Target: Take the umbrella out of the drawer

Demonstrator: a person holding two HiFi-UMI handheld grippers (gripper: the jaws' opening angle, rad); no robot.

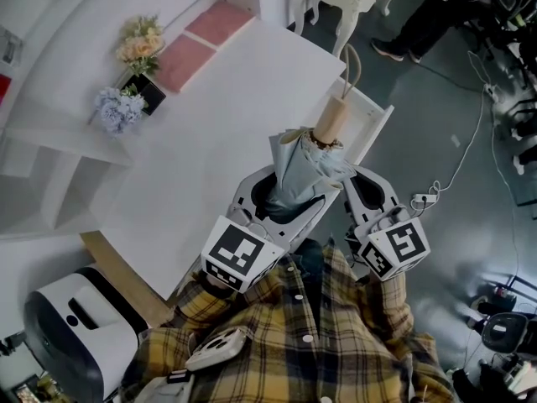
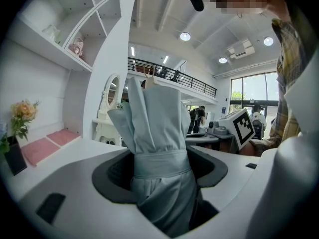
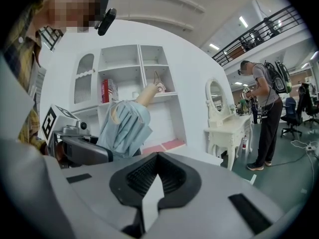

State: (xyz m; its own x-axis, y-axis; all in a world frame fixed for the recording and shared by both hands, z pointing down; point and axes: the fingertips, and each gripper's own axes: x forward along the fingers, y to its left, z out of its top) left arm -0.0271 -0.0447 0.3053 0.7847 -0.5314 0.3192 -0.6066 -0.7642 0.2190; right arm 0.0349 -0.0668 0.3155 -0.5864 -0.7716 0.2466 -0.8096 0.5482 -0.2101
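White desk (image 1: 210,124) fills the head view, with two pink pads (image 1: 201,40) at its far end. Peach flowers (image 1: 141,44) and pale blue flowers (image 1: 117,107) stand by a black vase (image 1: 149,91) at the left edge. Drawer (image 1: 369,120) stands pulled open at the desk's right side.

Umbrella (image 1: 298,170): folded, pale blue-grey, strap wrapped round the canopy. It is out of the drawer and held up in the air. Its tan handle (image 1: 333,117) points away from the person and lies over the open drawer in the head view.

Left tongs (image 2: 159,158): spread wide and clamped on the umbrella's canopy at the strap, pads pressing the fabric on both sides.

Right tongs (image 3: 157,171): pads drawn together at the tips, nothing between them. They sit just right of the left tongs, apart from the umbrella, which shows off to the left in the right gripper view.

Background, right gripper view: white shelving unit (image 3: 129,88), white dressing table (image 3: 227,128), and a person with a backpack (image 3: 261,113) standing beside it. Operator's yellow plaid shirt (image 1: 310,334) fills the bottom of the head view.
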